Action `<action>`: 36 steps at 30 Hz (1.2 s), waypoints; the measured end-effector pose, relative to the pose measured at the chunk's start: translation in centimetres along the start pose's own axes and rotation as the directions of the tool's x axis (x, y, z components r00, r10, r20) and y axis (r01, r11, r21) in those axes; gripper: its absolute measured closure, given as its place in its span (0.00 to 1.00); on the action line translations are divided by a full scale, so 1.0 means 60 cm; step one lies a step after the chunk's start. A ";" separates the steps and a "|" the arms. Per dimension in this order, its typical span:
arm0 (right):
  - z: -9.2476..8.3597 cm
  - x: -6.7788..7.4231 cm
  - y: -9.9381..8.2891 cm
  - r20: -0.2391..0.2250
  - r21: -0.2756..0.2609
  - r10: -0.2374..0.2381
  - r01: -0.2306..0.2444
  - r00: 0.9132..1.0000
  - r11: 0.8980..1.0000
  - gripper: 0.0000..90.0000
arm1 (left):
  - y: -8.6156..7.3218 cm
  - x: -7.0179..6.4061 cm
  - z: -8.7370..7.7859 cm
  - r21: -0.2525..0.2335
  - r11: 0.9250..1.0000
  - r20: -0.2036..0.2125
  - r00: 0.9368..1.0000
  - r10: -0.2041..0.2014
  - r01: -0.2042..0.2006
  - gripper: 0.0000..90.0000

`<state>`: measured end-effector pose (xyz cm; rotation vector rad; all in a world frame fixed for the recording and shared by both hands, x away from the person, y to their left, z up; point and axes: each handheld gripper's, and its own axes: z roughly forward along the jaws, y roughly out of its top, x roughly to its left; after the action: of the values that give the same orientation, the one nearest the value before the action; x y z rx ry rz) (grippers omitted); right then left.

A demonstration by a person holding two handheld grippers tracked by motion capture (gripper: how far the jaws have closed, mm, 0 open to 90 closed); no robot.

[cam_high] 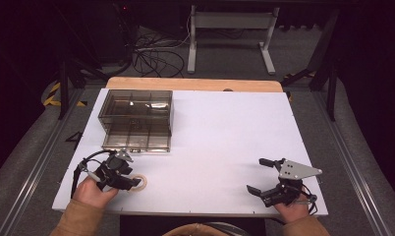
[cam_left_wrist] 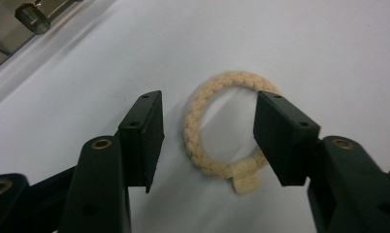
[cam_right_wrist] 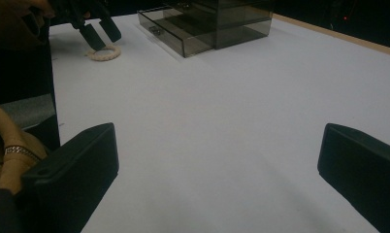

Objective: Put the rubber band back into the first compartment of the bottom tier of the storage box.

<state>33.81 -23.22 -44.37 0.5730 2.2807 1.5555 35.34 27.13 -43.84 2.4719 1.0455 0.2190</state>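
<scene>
A cream braided ring [cam_high: 142, 183] [cam_left_wrist: 192, 131] lies flat on the white table top [cam_high: 220, 137] near the front left. My left gripper [cam_high: 131, 183] [cam_left_wrist: 210, 104] is lowered over it, its jaws straddling the ring. The left pad stands clear of the braid and the right pad covers the ring's right side, so the jaws are open around it. In the right gripper view that gripper [cam_right_wrist: 98, 31] hovers over the ring [cam_right_wrist: 104, 52] at the far left. My right gripper [cam_high: 255, 175] [cam_right_wrist: 217, 145] rests near the front right, open wide with nothing between its jaws.
A smoky clear drawer box [cam_high: 136, 110] [cam_right_wrist: 217, 19] stands at the back left, its lower drawer [cam_high: 136, 137] [cam_right_wrist: 176, 39] pulled out toward me, its knob [cam_left_wrist: 32, 17] close to the left gripper. A wooden strip [cam_high: 193, 83] runs along the far edge.
</scene>
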 end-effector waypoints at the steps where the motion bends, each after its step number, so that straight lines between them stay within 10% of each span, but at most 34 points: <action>1: 0.000 0.000 0.000 0.000 -0.002 0.001 -0.001 1.000 1.000 0.02 | 0.000 0.000 0.000 0.000 1.000 -0.004 1.000 -0.001 0.001 0.51; 15: 0.001 -0.002 -0.001 -0.004 -0.001 0.006 -0.006 1.000 1.000 0.02 | 0.003 -0.009 -0.002 0.012 0.999 -0.020 0.999 0.032 -0.032 0.88; 36: 0.002 -0.002 -0.001 -0.006 0.002 0.008 -0.008 1.000 1.000 0.02 | 0.003 -0.009 0.003 0.050 0.997 -0.044 0.998 0.054 -0.052 0.93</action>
<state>33.94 -23.22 -44.46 0.5789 2.2877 1.5606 35.17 26.58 -43.90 2.5521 1.0156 0.2696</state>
